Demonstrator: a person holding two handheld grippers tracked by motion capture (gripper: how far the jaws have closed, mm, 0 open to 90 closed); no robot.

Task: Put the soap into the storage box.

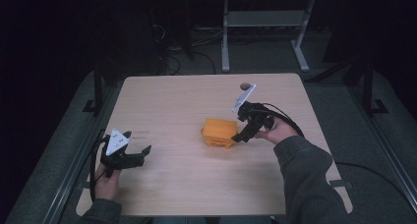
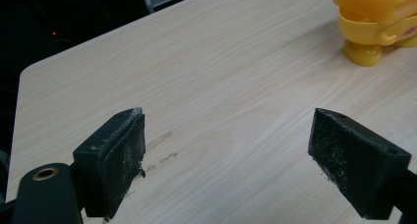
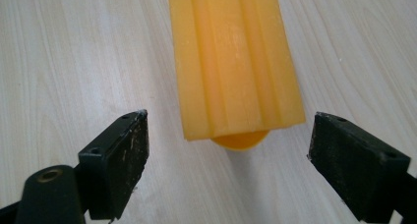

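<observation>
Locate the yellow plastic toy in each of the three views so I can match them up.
High view: the yellow toy sits right of the table's centre, at the right gripper's tips.
Left gripper view: top right corner, partly cut off, far beyond the open jaws.
Right gripper view: top centre, just ahead of the open jaws.
Shared landmark: the light wood table.

High view overhead; gripper views low; share table.

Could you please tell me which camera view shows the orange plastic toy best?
The right gripper view: the orange plastic toy is close, its ridged top sharp between open jaws. The left gripper view catches one cropped end; the high view shows it small on the table.
</observation>
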